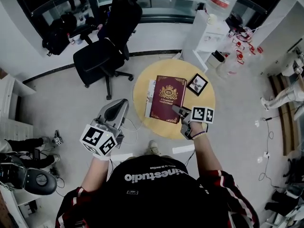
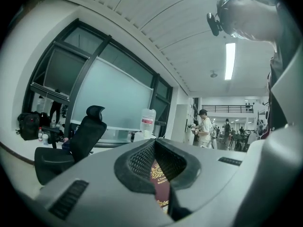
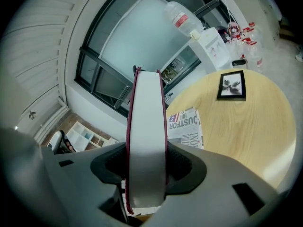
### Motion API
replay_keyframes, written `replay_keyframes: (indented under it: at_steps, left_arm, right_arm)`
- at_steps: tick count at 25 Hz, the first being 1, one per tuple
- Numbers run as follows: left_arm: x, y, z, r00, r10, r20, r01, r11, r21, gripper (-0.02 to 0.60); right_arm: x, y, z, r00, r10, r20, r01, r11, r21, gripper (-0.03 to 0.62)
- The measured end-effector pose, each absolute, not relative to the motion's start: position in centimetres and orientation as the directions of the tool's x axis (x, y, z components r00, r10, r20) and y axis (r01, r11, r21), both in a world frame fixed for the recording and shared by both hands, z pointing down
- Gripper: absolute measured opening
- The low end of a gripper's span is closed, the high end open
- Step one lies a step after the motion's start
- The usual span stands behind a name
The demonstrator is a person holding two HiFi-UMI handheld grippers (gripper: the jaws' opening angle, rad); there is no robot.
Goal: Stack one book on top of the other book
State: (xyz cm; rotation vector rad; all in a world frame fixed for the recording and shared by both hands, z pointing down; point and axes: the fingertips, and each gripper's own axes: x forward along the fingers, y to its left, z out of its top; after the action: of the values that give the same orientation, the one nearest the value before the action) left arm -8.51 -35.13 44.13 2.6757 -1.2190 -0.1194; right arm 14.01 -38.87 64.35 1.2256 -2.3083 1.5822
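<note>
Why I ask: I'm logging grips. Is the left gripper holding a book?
No: the left gripper has nothing between its jaws in its own view, and the red book shows only beyond them.

Your right gripper (image 1: 180, 112) reaches out ahead of you and tips downward. Its jaws stand wide and clamp the page edge of the dark red hardcover book (image 1: 166, 98). Your right hand (image 1: 194, 129) grasps the handle behind it, and your right forearm (image 1: 207, 152) stretches forward from your chest. Your left gripper (image 1: 119, 107) points forward and level at your left side. Its jaws are together with nothing between them. Your left arm (image 1: 92, 172) is bent and sits nearer your body than the right.
</note>
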Motion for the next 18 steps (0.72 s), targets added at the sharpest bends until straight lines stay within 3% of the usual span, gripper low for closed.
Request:
replay_keyframes:
  at_steps: [18]
  left_arm:
    - [-7.8,-38.9,45.1,0.601,-0.798,0.050,-0.788,-0.581,0.203,0.017]
  right_arm:
    - [13.0,-43.1,73.0,-0.732,-0.419,0.538,-0.597,0.013,-0.802,0.236]
